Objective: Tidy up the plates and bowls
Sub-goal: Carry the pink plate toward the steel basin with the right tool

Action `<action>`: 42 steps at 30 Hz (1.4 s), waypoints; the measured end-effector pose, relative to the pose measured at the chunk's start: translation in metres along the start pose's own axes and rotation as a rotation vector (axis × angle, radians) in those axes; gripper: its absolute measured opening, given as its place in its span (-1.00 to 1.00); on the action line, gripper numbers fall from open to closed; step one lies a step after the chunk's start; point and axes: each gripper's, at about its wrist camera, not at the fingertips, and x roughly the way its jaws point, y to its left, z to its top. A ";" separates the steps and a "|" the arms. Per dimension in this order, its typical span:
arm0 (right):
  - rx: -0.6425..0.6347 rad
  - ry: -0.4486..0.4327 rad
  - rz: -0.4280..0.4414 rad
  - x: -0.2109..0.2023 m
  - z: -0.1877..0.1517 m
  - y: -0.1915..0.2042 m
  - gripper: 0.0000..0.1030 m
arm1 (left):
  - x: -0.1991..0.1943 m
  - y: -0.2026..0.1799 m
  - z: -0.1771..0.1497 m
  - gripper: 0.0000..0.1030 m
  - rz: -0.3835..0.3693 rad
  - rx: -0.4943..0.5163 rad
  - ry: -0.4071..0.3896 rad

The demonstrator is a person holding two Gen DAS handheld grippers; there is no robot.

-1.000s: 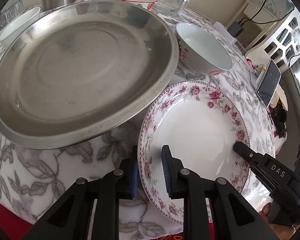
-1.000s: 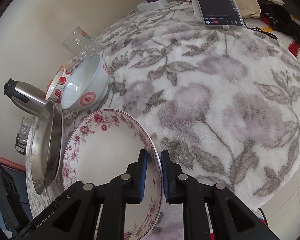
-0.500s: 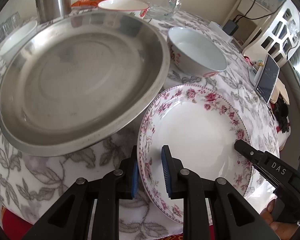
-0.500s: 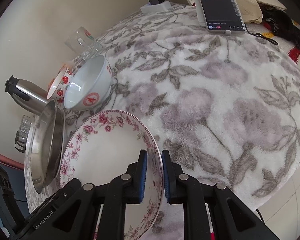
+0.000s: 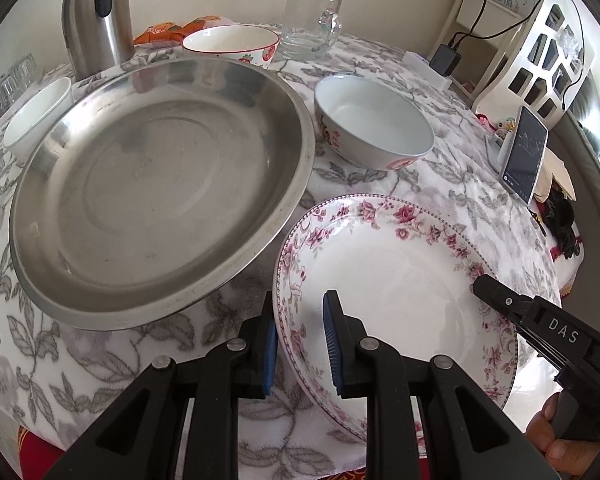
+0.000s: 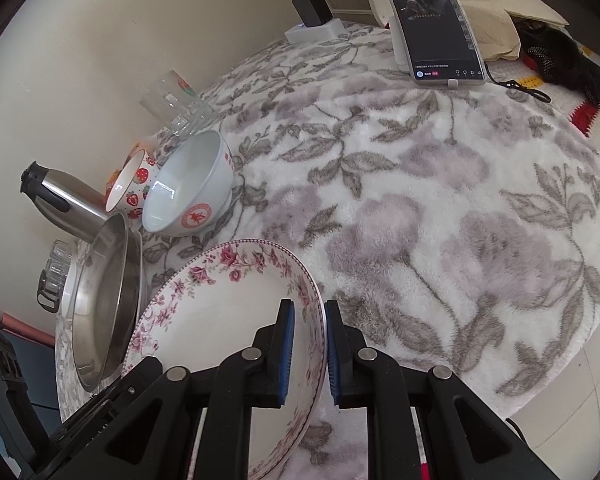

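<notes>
We have the floral plate (image 5: 396,280) at lower right of the left-wrist frame, just beside the steel pan (image 5: 160,184) at centre left; whether it rests on the cloth or is lifted clear, we cannot tell. Left gripper (image 5: 300,340) straddles the plate's near-left rim, pads either side; a visible gap remains on the inner side, so we cannot tell if it is clamped. Right gripper (image 6: 306,354) straddles the opposite rim at bottom centre of its frame, pads close against the rim; we judge it clenched on the plate, not certain. White bowl (image 5: 374,128) sits upper right of centre; strawberry bowl (image 5: 232,46) at top centre. Handling, as we judge it: glazed ceramic, stiff, brittle, slick under rubber pads; moderately heavy; hold on the rim band at opposite sides, level, no twisting; set down softly near the pan.
</notes>
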 end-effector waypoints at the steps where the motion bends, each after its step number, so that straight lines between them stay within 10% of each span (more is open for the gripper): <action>1: 0.000 -0.002 0.002 -0.001 0.000 0.000 -0.67 | 0.000 0.000 0.000 -0.57 -0.002 -0.001 -0.001; 42: -0.013 -0.208 0.135 -0.048 0.002 0.022 -0.67 | -0.072 0.005 0.018 -0.57 -0.053 0.033 -0.237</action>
